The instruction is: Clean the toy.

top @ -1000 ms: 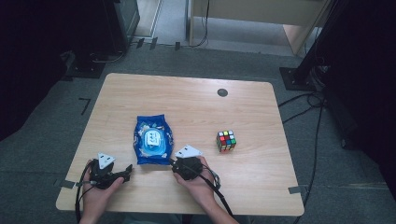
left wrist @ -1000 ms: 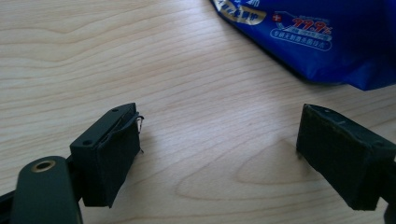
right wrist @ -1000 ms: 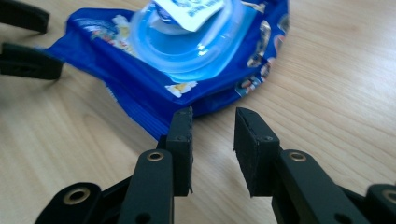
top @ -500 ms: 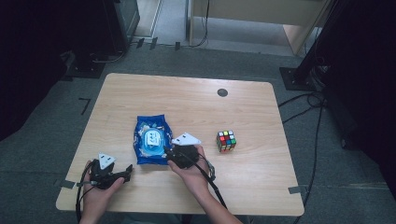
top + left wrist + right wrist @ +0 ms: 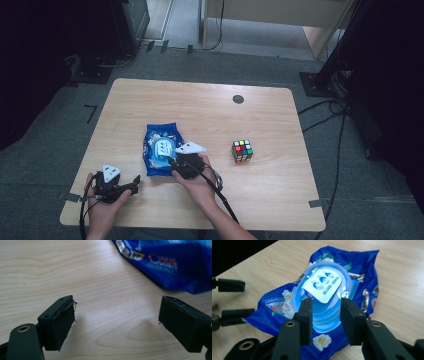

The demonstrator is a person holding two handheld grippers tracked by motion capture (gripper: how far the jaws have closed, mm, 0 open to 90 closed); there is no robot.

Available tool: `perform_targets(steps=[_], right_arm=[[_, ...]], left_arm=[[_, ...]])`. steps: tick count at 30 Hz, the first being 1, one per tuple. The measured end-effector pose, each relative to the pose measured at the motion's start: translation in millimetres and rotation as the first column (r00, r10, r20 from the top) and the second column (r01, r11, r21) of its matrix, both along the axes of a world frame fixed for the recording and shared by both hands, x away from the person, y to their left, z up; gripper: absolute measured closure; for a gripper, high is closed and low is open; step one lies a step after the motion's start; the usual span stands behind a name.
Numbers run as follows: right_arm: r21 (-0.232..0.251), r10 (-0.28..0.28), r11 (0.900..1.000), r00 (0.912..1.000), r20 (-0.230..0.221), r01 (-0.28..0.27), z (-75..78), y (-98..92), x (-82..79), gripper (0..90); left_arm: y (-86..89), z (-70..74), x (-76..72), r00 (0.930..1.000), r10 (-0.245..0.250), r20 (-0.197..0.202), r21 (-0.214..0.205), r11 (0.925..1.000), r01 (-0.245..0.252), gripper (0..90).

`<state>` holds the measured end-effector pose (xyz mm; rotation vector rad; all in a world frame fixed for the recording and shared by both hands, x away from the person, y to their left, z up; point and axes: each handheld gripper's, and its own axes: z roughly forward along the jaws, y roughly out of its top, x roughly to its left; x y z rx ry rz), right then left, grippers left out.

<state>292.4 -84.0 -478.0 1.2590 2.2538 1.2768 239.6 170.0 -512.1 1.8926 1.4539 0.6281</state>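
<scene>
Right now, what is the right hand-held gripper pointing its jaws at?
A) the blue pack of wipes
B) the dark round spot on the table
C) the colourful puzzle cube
A: the right hand-held gripper hovers with its jaws over the round lid of the blue pack of wipes.

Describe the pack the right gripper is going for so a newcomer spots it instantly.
On the wooden table, look left of centre, ahead of the person's hands. There lies the blue wet-wipes pack, flat and crinkled, with the right gripper over its near end. Unlike the multicoloured cube to its right, it is soft, with a pale blue oval lid.
</scene>
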Motion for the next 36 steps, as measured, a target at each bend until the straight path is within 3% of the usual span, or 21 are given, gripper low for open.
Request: perform_targets(steps=[4, 5, 7, 11, 16, 17, 20, 22, 25, 28, 29, 36], right_arm=[[0.002, 0.017, 0.9999, 0.9997, -0.019, -0.017, -3.5, 3.3, 0.3, 68.4], [-0.010, 0.022, 0.9997, 0.9993, -0.030, -0.023, -7.5, 6.7, 0.7, 70.3], [-0.031, 0.028, 0.9991, 0.9990, -0.034, -0.029, -10.6, 9.1, 1.3, 71.0], [-0.036, 0.027, 0.9990, 0.9990, -0.035, -0.028, -12.1, 10.1, 0.5, 70.5], [-0.006, -0.009, 0.9999, 0.9999, 0.009, 0.009, -7.5, -4.6, -3.7, 69.1], [-0.002, -0.024, 0.9997, 0.9996, 0.016, 0.024, -6.1, -13.0, -4.8, 69.1], [-0.004, -0.029, 0.9996, 0.9994, 0.017, 0.029, -4.9, -20.7, -5.2, 69.1], [-0.001, -0.043, 0.9991, 0.9987, 0.028, 0.043, -2.5, -30.2, -6.2, 69.1], [0.007, -0.068, 0.9977, 0.9960, 0.059, 0.067, 3.4, -47.5, -10.7, 68.9], [0.001, -0.081, 0.9967, 0.9933, 0.082, 0.081, 6.2, -58.9, -13.7, 67.8], [0.005, -0.097, 0.9953, 0.9910, 0.093, 0.097, 9.2, -72.3, -17.1, 64.4], [0.002, -0.143, 0.9896, 0.9833, 0.112, 0.144, 14.2, -105.8, -23.7, 52.2]], left_arm=[[1.9, 12.8, -1.4, 0.9990, 0.019, 0.040, -0.045, 0.9988, -0.017, 14.1], [0.4, 23.2, -3.2, 0.9970, 0.018, 0.075, -0.080, 0.9967, -0.012, 14.5], [-3.8, 31.5, -4.7, 0.9952, 0.012, 0.097, -0.094, 0.9955, -0.003, 14.7], [-15.1, 36.8, -3.1, 0.9946, -0.014, 0.103, -0.089, 0.9958, 0.023, 14.7], [-35.2, 40.7, 1.9, 0.9914, -0.061, 0.116, -0.070, 0.9951, 0.070, 15.8], [-39.4, 42.5, 2.5, 0.9896, -0.076, 0.122, -0.069, 0.9940, 0.085, 25.4], [-51.9, 46.6, 5.1, 0.9835, -0.117, 0.138, -0.059, 0.9902, 0.126, 29.7], [-61.8, 48.2, 7.8, 0.9815, -0.132, 0.138, -0.046, 0.9891, 0.140, 35.9], [-75.5, 46.8, 14.2, 0.9822, -0.155, 0.106, -0.029, 0.9869, 0.159, 44.3], [-82.0, 42.5, 19.5, 0.9834, -0.162, 0.080, -0.005, 0.9865, 0.163, 45.4], [-84.7, 38.7, 23.3, 0.9863, -0.150, 0.068, -0.001, 0.9886, 0.151, 44.8], [-91.6, 29.0, 28.1, 0.9892, -0.141, 0.041, -0.019, 0.9897, 0.142, 43.4]])
